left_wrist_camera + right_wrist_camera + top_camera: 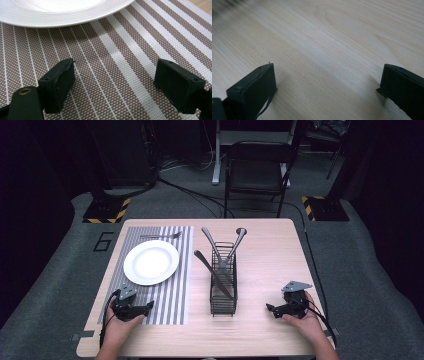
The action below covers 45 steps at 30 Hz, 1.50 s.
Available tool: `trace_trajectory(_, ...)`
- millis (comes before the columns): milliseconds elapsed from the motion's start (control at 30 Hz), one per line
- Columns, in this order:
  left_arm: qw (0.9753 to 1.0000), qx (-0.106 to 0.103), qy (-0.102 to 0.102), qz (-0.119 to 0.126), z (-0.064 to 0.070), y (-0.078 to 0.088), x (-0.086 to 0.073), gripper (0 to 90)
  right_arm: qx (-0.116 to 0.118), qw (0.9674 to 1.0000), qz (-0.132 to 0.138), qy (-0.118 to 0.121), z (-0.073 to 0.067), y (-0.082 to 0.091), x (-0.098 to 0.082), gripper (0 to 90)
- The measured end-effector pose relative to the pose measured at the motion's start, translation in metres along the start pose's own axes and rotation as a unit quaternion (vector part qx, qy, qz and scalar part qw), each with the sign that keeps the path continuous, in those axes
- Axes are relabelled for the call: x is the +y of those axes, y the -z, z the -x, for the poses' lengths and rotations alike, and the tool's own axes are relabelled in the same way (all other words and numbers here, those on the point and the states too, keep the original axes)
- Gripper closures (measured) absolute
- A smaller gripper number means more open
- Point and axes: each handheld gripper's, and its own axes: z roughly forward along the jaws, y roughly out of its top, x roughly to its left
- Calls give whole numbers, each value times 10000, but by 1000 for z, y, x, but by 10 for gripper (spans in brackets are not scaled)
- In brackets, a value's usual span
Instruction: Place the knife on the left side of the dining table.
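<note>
One white plate (151,262) lies on one striped placemat (172,295) toward the table's (265,330) left edge, and one fork (161,236) lies on the mat beyond the plate, near the far edge. One black wire caddy (223,292) stands near the table's middle, holding three pieces of cutlery (220,260) whose handles lean out above its rim. A "6" (103,241) is marked on the floor beside the far left corner. The left gripper (148,306) rests on the mat's near end, just short of the plate, fingers (58,82) spread wide and empty. The right gripper (270,309) sits on bare wood near the right front corner, fingers (254,87) wide apart, holding nothing.
</note>
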Motion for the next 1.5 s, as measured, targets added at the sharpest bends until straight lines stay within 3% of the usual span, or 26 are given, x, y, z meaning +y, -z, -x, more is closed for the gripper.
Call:
trace_trajectory(1000,10000,4,7,16,0,1,0,183,14,10000,-1,-6,0,0,0,0)
trace_trajectory(1133,9998,62,147,69,-3,5,-1,277,11,10000,1,-4,0,0,0,0)
trace_trajectory(1200,9996,-26,275,54,-5,8,0,337,7,10000,-1,-3,0,0,0,0)
trace_trajectory(1433,9992,-107,353,161,-2,20,8,408,5,10000,4,1,0,0,0,0)
trace_trajectory(1500,9987,-247,445,-12,2,21,9,408,4,10000,5,1,0,0,0,0)
